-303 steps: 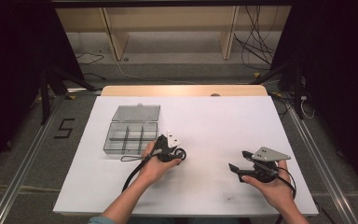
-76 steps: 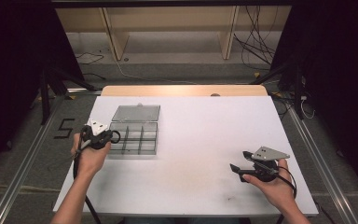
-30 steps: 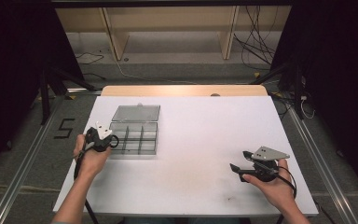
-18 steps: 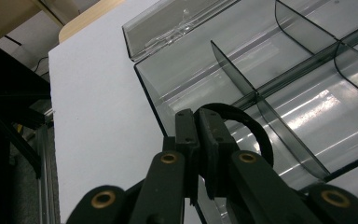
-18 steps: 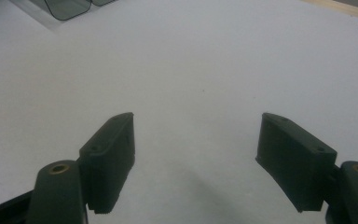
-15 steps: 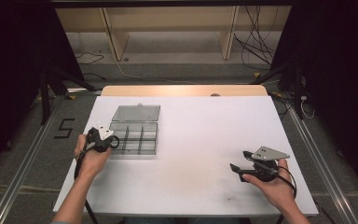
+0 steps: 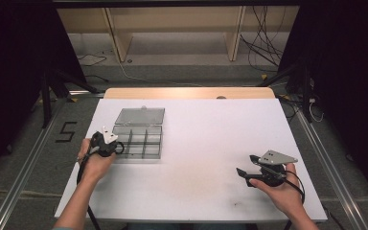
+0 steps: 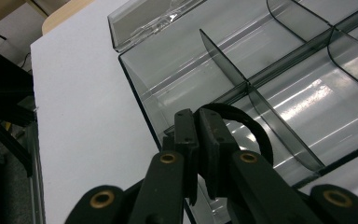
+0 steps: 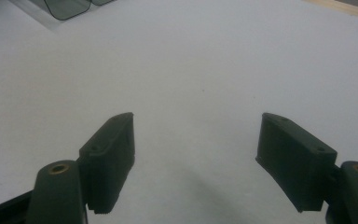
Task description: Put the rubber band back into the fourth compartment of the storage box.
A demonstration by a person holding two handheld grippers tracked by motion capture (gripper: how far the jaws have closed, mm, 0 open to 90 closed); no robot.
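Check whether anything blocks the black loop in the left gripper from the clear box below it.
Nothing visible does. The left gripper holds the black loop right over the clear box; its lid lies open and the compartment under it looks empty.

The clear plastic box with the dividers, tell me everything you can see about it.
The compartment box is smoky transparent plastic, split by thin dividers into several empty cells. Its hinged lid lies open behind it. It sits flat on the white table's left part. The left gripper, shut, grips its left wall.
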